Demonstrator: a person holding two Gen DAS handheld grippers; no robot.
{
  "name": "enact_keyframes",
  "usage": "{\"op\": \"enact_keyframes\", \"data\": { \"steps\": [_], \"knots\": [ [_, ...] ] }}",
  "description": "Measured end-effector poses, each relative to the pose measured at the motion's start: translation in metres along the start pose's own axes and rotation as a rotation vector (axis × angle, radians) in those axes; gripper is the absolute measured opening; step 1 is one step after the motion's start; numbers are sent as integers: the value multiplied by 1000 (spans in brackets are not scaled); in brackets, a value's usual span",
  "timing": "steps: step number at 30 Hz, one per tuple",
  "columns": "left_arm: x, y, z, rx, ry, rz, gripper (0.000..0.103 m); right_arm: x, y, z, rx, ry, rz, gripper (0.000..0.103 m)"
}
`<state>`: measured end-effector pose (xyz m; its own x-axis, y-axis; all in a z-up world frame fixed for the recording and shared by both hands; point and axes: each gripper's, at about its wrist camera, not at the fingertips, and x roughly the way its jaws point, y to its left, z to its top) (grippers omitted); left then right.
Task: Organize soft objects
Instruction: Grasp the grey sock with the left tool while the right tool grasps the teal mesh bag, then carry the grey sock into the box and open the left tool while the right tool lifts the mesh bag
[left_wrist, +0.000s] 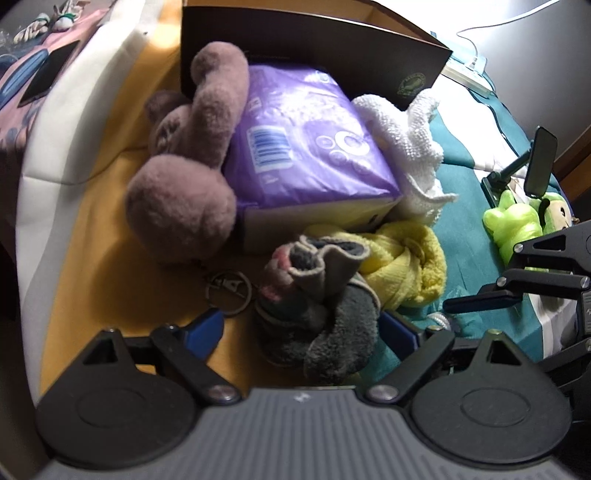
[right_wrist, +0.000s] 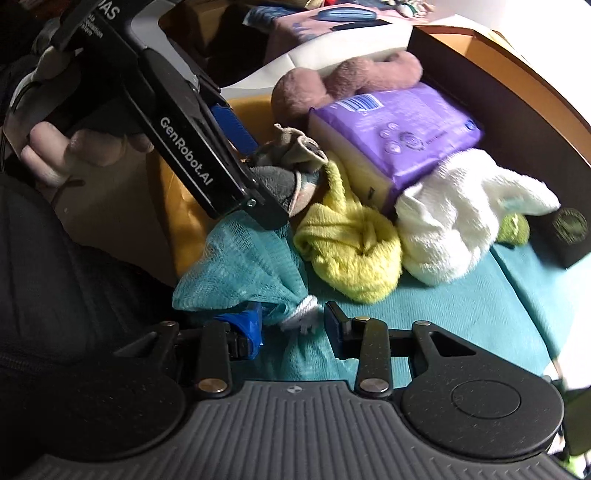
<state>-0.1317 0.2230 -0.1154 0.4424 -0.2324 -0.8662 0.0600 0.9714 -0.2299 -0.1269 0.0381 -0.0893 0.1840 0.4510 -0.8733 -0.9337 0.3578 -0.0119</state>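
Left claw (left_wrist: 301, 325) has its blue-padded fingers (left_wrist: 207, 332) spread around a bundled grey fleece cloth (left_wrist: 317, 314); the pads sit on either side of it, but whether they press the fabric I cannot tell. Right claw (right_wrist: 291, 326) is spread too, its fingers flanking the white knotted cord (right_wrist: 301, 312) of a teal mesh bag (right_wrist: 240, 266) without pinching it, probably lining up to take the bag by its neck, where the gathered mesh gives the firmest hold.

Both sit on a bed with a teal sheet (right_wrist: 461, 306) and a yellow cover (left_wrist: 92, 266). Behind the grey cloth, the soft things are crowded together: a knotted yellow towel (right_wrist: 351, 251), a white towel (right_wrist: 461, 221), a purple soft pack (left_wrist: 306, 147) and a brown plush toy (left_wrist: 184, 177) leaning on it. They lie against the opening of a dark cardboard box (left_wrist: 332, 51), likely their destination. A green plush (left_wrist: 513, 225) lies well apart to the right, and a key ring (left_wrist: 229, 290) rests beside the grey cloth.
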Motion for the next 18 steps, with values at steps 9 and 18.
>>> {"op": "enact_keyframes", "data": {
  "steps": [9,18],
  "knots": [
    [-6,1,-3,12,-8,-29,60,11,-21,-2,151,-19,77,17],
    [-38,-3,-3,57,-61,-13,57,-11,-28,-21,234,-46,110,5]
  ]
}}
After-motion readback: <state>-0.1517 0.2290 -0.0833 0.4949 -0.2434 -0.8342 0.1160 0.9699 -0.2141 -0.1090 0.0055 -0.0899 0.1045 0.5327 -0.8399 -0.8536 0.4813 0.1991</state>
